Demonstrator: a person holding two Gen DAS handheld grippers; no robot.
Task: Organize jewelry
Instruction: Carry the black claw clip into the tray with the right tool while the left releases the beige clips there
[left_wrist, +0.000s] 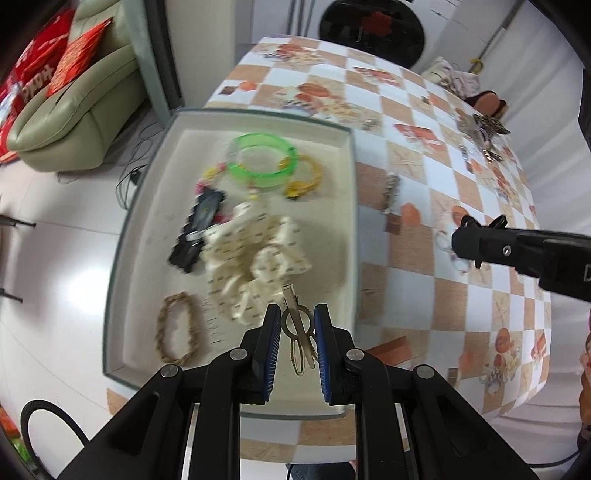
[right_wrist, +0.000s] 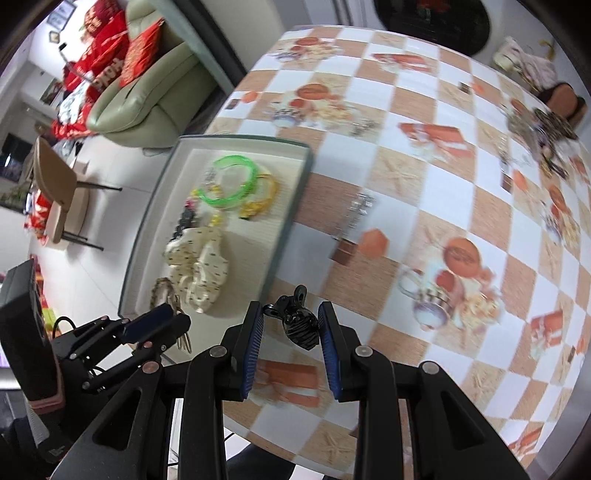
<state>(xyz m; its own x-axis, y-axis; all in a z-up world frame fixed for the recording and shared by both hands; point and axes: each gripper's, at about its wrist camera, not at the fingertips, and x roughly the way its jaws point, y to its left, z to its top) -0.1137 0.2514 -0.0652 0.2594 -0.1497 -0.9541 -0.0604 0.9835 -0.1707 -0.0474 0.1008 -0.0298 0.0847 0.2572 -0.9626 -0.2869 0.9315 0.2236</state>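
My left gripper (left_wrist: 297, 314) is shut on a brass-coloured metal hair clip (left_wrist: 297, 325), which hangs over the near right part of a beige-lined tray (left_wrist: 332, 221). In the tray lie a green bangle (left_wrist: 264, 162), a yellow bracelet (left_wrist: 306, 181), a black hair clip (left_wrist: 197, 232), a cream dotted scrunchie (left_wrist: 255, 251) and a braided tan bracelet (left_wrist: 179, 328). My right gripper (right_wrist: 290, 310) is shut on a black claw clip (right_wrist: 301, 325) above the checked tablecloth, just right of the tray (right_wrist: 240, 142). The right gripper (left_wrist: 482, 223) also shows in the left wrist view.
Loose silver jewelry (right_wrist: 358, 210) lies on the tablecloth right of the tray, and a heap of more pieces (right_wrist: 543, 129) sits at the far right. A green sofa (left_wrist: 74, 110) and a chair (right_wrist: 55, 184) stand on the floor beyond the table's left edge.
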